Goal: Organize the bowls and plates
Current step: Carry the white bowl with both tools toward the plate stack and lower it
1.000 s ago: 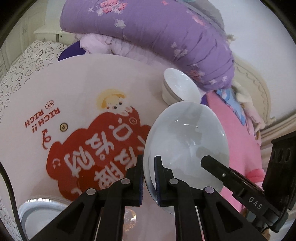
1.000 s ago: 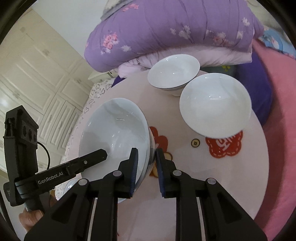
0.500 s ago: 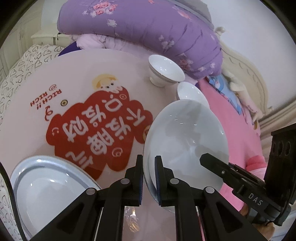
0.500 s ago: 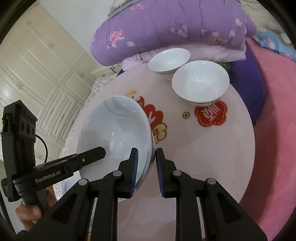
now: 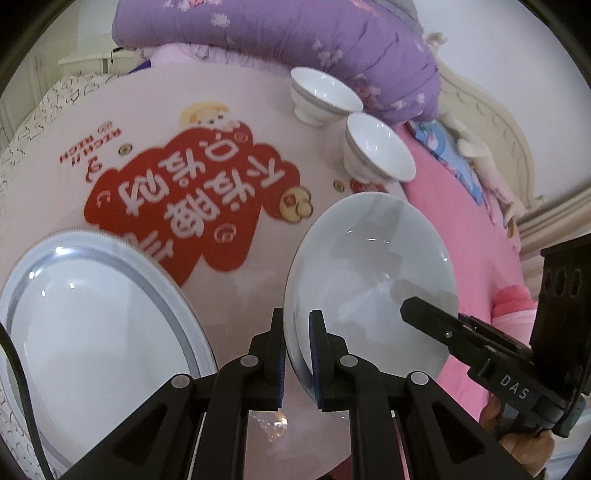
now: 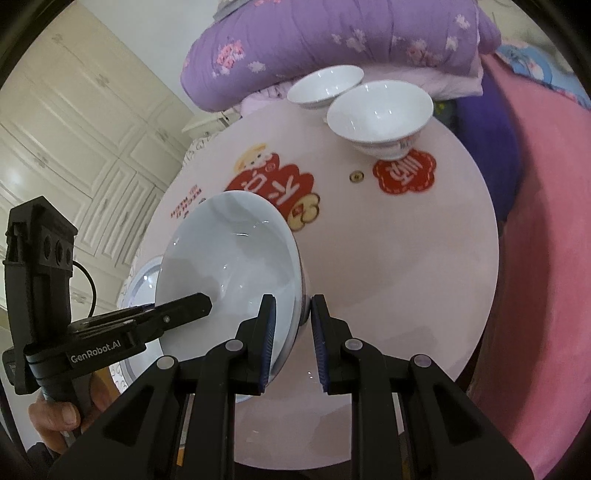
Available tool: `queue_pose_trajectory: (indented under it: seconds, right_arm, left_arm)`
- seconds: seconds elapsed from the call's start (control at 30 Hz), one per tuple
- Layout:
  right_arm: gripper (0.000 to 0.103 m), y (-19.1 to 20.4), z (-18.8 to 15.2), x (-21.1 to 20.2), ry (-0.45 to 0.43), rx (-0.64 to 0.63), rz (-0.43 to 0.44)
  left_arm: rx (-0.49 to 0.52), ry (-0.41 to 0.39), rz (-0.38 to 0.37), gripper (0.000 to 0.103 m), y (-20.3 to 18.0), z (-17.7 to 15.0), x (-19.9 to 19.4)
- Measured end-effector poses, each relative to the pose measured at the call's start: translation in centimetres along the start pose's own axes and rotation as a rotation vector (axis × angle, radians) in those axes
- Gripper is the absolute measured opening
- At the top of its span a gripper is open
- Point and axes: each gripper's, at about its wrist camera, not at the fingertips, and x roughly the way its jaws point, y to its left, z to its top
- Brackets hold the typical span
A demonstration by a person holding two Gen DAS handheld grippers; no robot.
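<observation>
A large white bowl [image 5: 373, 280] is held above the round pink table [image 5: 207, 122] by both grippers. My left gripper [image 5: 297, 354] is shut on its left rim. My right gripper [image 6: 291, 339] is shut on its right rim; the bowl also shows in the right wrist view [image 6: 229, 269]. A big white plate with a grey band [image 5: 85, 325] lies on the table at the near left. Two small white bowls [image 5: 323, 96] [image 5: 376, 151] stand at the table's far right edge.
A purple flowered quilt [image 5: 295, 33] is piled behind the table. Pink bedding [image 5: 465, 221] lies to the right. White cabinet doors [image 6: 74, 122] stand to the left in the right wrist view. The table has a red sticker with white characters [image 5: 184, 199].
Both grippers have carried the large bowl back toward the near side of the table. The big plate has come into view at the left, and the two small bowls look farther away.
</observation>
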Motion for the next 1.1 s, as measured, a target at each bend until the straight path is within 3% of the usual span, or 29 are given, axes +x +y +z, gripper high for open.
queue_pose_trajectory:
  seconds: [0.4,1.1]
  right_arm:
    - [0.019,-0.4,-1.3,1.1,0.05,-0.005,-0.009]
    - [0.02,-1.2,-1.6,2.4,0.095,0.005,-0.01]
  left_arm:
    - [-0.001,0.049,0.019,0.008,0.1,-1.6,1.8]
    - [-0.019,0.071,0.02,0.011,0.3,-1.5,3.3]
